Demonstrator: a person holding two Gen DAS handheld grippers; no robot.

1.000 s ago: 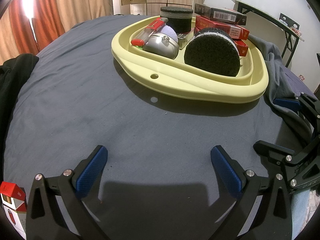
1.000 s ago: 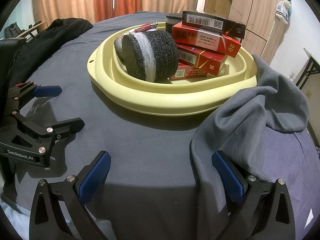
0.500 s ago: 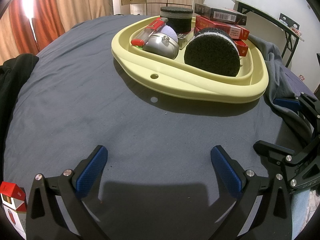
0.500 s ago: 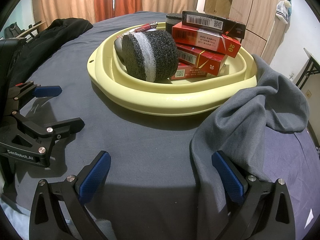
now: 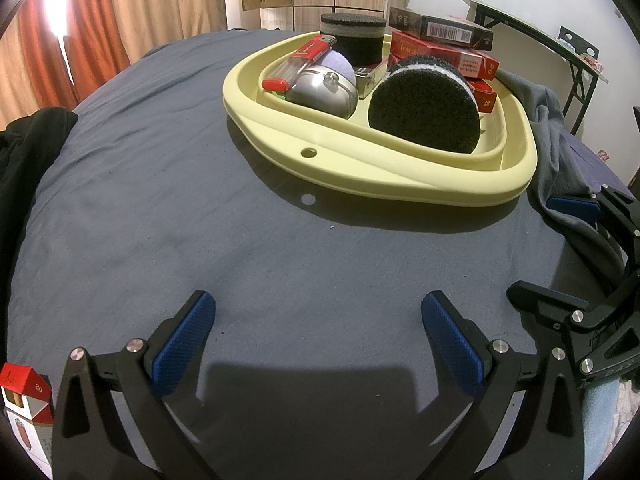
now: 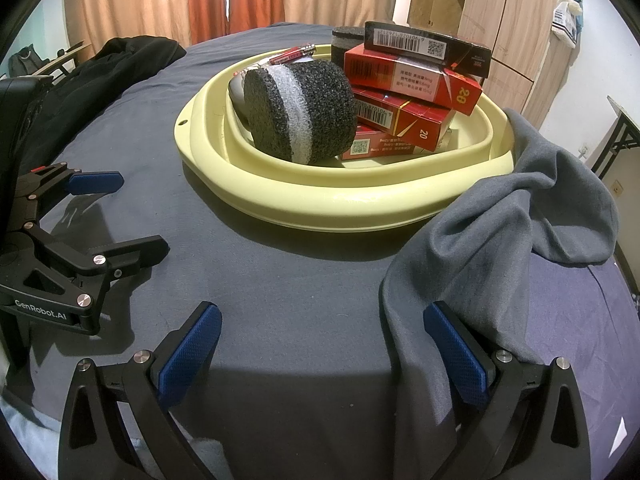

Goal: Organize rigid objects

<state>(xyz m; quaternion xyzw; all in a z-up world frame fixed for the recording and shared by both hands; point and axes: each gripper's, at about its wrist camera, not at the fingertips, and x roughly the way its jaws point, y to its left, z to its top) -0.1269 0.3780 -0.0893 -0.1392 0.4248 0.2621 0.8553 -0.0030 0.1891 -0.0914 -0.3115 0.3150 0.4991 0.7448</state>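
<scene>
Bedsheet's bare up front; both grippers [image 5: 318, 334] [image 6: 322, 338] are held wide open, empty. Cigarette pack [image 5: 24, 400] looks light, crushable, best pinched across its flat faces.

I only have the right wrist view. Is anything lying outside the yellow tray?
Observer: Yes, a red cigarette pack sits just outside the left claw, at the frame's lower left corner.
Operator: What's hidden behind the big foam roll?
Observer: A silver round tin with a lavender ball behind it, both inside the tray.
Operator: Is that pack closed?
Observer: No, its lid looks flipped up.
</scene>
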